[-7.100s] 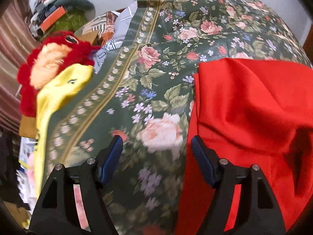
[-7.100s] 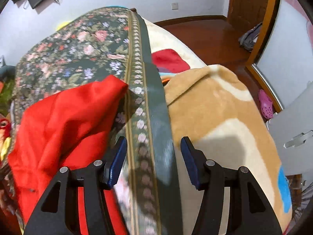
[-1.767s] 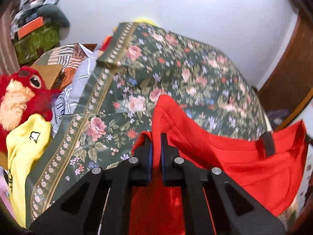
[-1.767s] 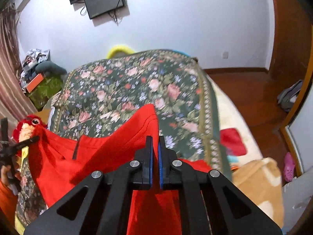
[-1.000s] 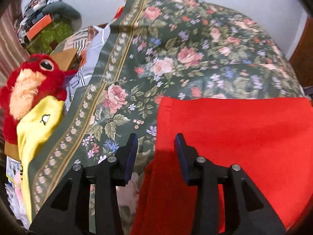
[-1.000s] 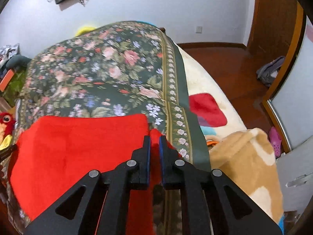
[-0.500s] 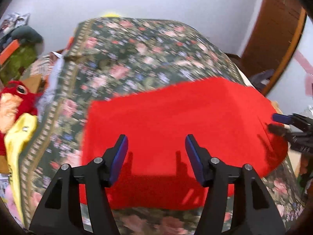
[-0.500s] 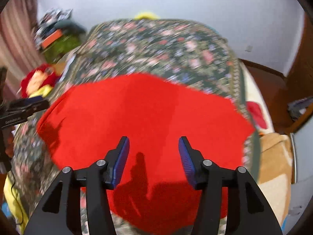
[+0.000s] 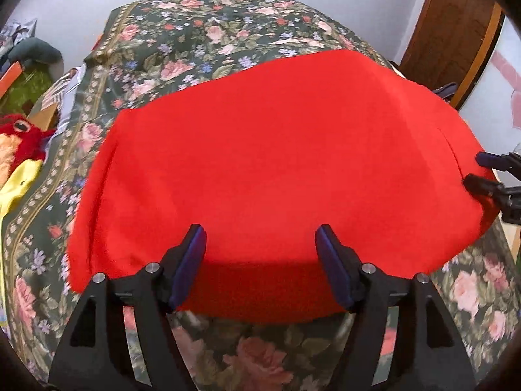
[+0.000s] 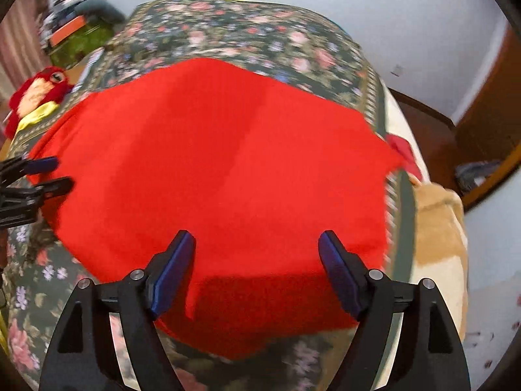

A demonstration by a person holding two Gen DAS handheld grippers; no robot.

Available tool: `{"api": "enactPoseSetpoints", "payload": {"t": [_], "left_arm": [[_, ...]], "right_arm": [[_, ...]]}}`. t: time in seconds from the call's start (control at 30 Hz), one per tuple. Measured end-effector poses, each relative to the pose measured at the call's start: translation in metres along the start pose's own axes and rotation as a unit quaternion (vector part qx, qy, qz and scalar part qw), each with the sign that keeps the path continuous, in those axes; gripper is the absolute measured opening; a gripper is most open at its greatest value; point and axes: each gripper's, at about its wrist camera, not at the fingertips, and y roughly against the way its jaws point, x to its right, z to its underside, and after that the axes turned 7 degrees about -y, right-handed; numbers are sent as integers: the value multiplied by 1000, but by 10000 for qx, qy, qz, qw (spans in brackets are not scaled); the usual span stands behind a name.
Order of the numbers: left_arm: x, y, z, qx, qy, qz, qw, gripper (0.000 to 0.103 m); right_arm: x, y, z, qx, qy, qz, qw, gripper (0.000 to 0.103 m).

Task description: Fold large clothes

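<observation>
A red cloth [image 9: 276,163] lies spread flat across a bed [image 9: 208,32] covered with a dark green floral bedspread [image 9: 182,45]. The cloth takes up most of the middle of the bedspread, with flowered fabric showing beyond its far edge and along its near edge. Its near hem is shadowed and looks doubled under, a darker band running between the fingers in both views.

The left gripper [image 9: 260,264] hovers over the near edge of the cloth with its jaws wide apart and nothing between them. Its blue pads [image 9: 190,267] stand on either side of the shadowed hem; whether they touch the fabric cannot be told. The right gripper [image 10: 257,270] is likewise spread wide and holds nothing, poised above the near part of the cloth [image 10: 221,163]. In the left view the right gripper [image 9: 485,172] shows at the far right edge of the cloth, jaws apart; in the right view the left gripper [image 10: 49,172] shows at the cloth's left edge, also apart.

A red plush toy [image 9: 19,140] with a pale face sits off the left side of the bed, with a yellow cloth [image 9: 16,185] just below it. On the right side, seen from the right gripper, a tan blanket [image 10: 436,215] lies beside the bedspread's border. A wooden door frame [image 9: 456,32] stands behind the bed at the right.
</observation>
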Motion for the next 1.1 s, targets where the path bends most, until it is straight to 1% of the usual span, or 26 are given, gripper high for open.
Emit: {"api": "enactPoseSetpoints", "payload": {"t": [0.1, 0.2, 0.27, 0.33, 0.37, 0.4, 0.47, 0.53, 0.63, 0.7, 0.73, 0.77, 0.83, 0.87, 0.9, 0.97, 1.07, 1.1], "left_arm": [[-15, 6, 8, -59, 248, -203, 9995, 81], [-38, 14, 19, -112, 661, -183, 9976, 81], [-57, 22, 29, -173, 952, -396, 9945, 81], [-70, 29, 38, -205, 1115, -606, 9917, 81], [-81, 35, 44, -232, 1287, -718, 9888, 81], [-86, 39, 49, -238, 1418, -735, 9869, 81], [-100, 50, 60, -211, 1815, -574, 9815, 81], [-106, 61, 65, -110, 2049, -418, 9778, 81], [-109, 75, 71, 82, 2353, -115, 9718, 81], [-109, 75, 67, 164, 2553, 449, 9657, 81], [-108, 75, 67, 214, 2677, 725, 9605, 81], [-107, 71, 67, 251, 2813, 1050, 9535, 81], [-103, 63, 65, 257, 2966, 1416, 9441, 81], [-102, 56, 64, 246, 3077, 1611, 9374, 81], [-101, 50, 63, 230, 3151, 1724, 9330, 81], [-103, 33, 64, 177, 3396, 2084, 9170, 81], [-108, 12, 68, 94, 3767, 2265, 8982, 81], [-111, 5, 71, 82, 3897, 2176, 8948, 81]], "right_arm": [[15, 6, 7, -17, -170, 199, 9997, 77], [30, 13, 13, -34, -352, 263, 9990, 78], [44, 17, 18, -82, -545, 240, 9982, 79], [56, 19, 21, -129, -735, 327, 9967, 79], [62, 21, 23, -135, -806, 359, 9960, 79], [68, 24, 25, -144, -900, 389, 9951, 79], [73, 29, 27, -143, -1023, 500, 9934, 79], [77, 38, 28, -79, -1084, 600, 9923, 79], [77, 53, 23, 94, -1170, 490, 9919, 79], [73, 64, 19, 260, -1203, 377, 9917, 79], [71, 67, 16, 324, -1196, 325, 9918, 79], [68, 70, 14, 387, -1179, 277, 9919, 79], [60, 75, 8, 519, -1104, 190, 9924, 80], [57, 76, 6, 568, -1063, 158, 9926, 80], [51, 77, 4, 625, -1001, 116, 9929, 82], [44, 75, -1, 679, -897, 44, 9936, 83], [33, 69, -5, 659, -728, -49, 9952, 83], [28, 65, -6, 627, -660, -69, 9958, 83]]}}
